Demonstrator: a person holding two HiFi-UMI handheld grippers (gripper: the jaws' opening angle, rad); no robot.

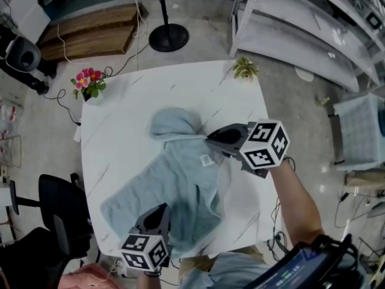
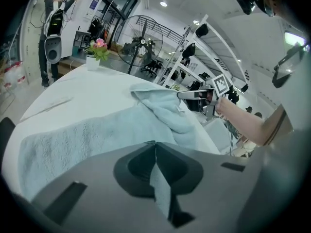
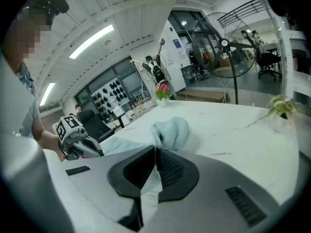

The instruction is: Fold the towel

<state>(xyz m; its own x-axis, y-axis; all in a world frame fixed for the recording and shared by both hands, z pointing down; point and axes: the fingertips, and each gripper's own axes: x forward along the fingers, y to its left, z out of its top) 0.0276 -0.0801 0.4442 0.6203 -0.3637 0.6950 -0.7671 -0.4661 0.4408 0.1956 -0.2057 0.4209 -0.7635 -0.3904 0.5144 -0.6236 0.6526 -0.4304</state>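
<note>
A light blue towel (image 1: 180, 182) lies crumpled on the white marble table (image 1: 120, 116), with a bunched lump at its far end and a white label near its right edge. At the table's near edge my left gripper (image 1: 163, 209) is shut on the towel's near edge; in the left gripper view a strip of towel (image 2: 97, 130) is pinched between the closed jaws (image 2: 155, 144). My right gripper (image 1: 209, 138) is shut on the towel's right edge beside the label. Cloth (image 3: 170, 132) runs into its closed jaws (image 3: 155, 152).
A pot of pink flowers (image 1: 89, 83) stands at the table's far left corner and a small green plant (image 1: 245, 69) at the far right corner. A fan's base (image 1: 168, 37) stands beyond the table, a black chair (image 1: 57, 203) at its left, and metal shelving (image 1: 301, 23) to the far right.
</note>
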